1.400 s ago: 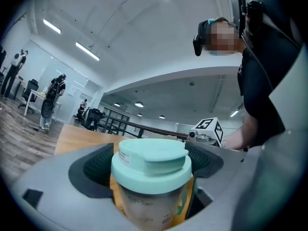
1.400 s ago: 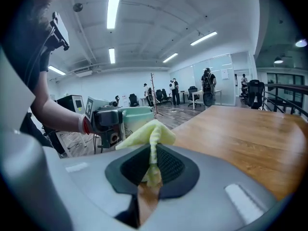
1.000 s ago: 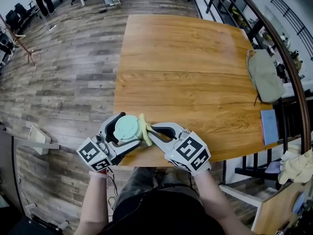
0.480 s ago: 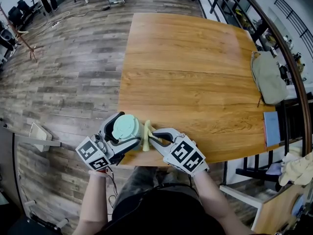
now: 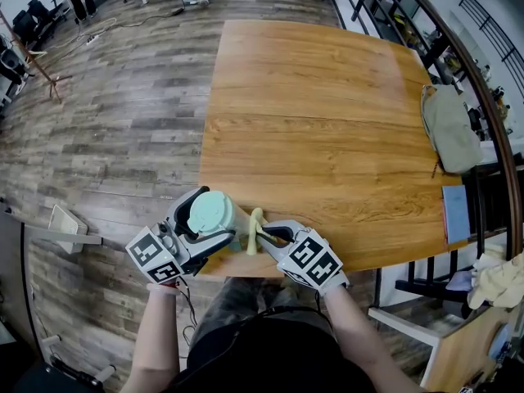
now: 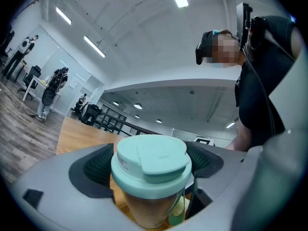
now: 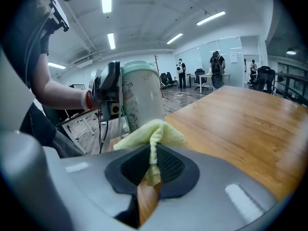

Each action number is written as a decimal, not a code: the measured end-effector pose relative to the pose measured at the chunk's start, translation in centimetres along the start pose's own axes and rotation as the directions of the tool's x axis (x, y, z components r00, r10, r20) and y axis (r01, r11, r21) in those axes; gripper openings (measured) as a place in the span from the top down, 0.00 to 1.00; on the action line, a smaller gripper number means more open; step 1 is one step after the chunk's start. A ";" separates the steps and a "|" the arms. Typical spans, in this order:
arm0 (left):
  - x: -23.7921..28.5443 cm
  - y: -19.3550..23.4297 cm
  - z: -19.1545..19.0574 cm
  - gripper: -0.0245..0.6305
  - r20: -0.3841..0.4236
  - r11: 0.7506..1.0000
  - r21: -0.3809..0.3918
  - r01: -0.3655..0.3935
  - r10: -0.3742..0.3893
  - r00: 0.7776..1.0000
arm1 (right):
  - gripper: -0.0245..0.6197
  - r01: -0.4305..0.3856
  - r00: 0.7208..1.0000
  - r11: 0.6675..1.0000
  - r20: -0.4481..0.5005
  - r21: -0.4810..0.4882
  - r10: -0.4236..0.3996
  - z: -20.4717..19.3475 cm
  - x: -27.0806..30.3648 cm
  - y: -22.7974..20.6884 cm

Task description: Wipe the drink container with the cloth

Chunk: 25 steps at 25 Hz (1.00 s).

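Observation:
A drink cup with a mint-green lid (image 5: 211, 212) (image 6: 151, 166) (image 7: 140, 97) stands near the table's front left corner. My left gripper (image 5: 202, 216) (image 6: 151, 177) is shut on the cup just under its lid. A yellow-green cloth (image 5: 255, 229) (image 7: 150, 131) is pinched in my right gripper (image 5: 264, 233) (image 7: 150, 165), which is shut on it. The cloth lies against the cup's right side, low down. A bit of the cloth (image 6: 177, 211) shows beside the cup in the left gripper view.
The wooden table (image 5: 327, 121) stretches away from me. A grey-green bag (image 5: 449, 128) lies at its right edge, a blue book (image 5: 453, 214) nearer. Wood plank floor (image 5: 106, 113) lies to the left; chairs and railings stand at the right.
The cloth in my right gripper has slid from beside the lid down along the cup's right side. The left gripper and cup have stayed nearly still.

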<state>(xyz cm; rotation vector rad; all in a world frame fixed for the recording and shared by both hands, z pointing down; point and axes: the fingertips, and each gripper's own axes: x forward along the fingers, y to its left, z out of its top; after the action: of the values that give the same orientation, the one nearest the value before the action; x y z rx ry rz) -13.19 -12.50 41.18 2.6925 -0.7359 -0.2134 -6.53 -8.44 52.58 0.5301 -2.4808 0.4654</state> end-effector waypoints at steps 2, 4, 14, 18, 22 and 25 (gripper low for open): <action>0.0 0.0 0.0 0.26 -0.002 1.000 -0.001 0.006 -0.006 1.000 | 0.90 0.007 1.000 1.000 -0.014 0.013 -0.007 -0.5 0.1 -0.1; 0.0 0.0 0.0 0.26 -0.005 1.000 0.000 0.011 -0.011 1.000 | 0.90 0.015 0.999 1.000 -0.032 0.018 -0.015 -1.1 0.2 -0.2; 0.2 -0.2 0.0 0.26 -0.021 0.999 0.018 0.038 -0.037 0.999 | 0.90 0.080 0.991 0.997 -0.109 -0.004 -0.080 -2.3 0.0 -1.0; 0.6 -0.9 -0.1 0.26 -0.050 0.996 0.045 0.071 -0.068 0.996 | 0.90 0.093 0.994 0.995 -0.059 0.031 -0.091 -1.5 -1.2 -1.5; 1.2 -1.9 -0.4 0.26 -0.092 0.989 0.084 0.122 -0.115 0.989 | 0.90 0.058 0.997 0.998 0.045 0.026 -0.059 0.6 -2.5 -1.3; 1.5 -2.6 -0.6 0.26 -0.131 0.980 0.111 0.167 -0.152 0.980 | 0.90 0.029 0.994 0.999 0.108 -0.027 -0.026 2.6 -3.4 -0.7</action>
<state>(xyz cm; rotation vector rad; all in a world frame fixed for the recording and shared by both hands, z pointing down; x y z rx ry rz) -10.51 -11.02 40.75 2.8523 -0.5123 -0.0431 -4.69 -9.22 48.71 0.5914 -2.5751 0.4000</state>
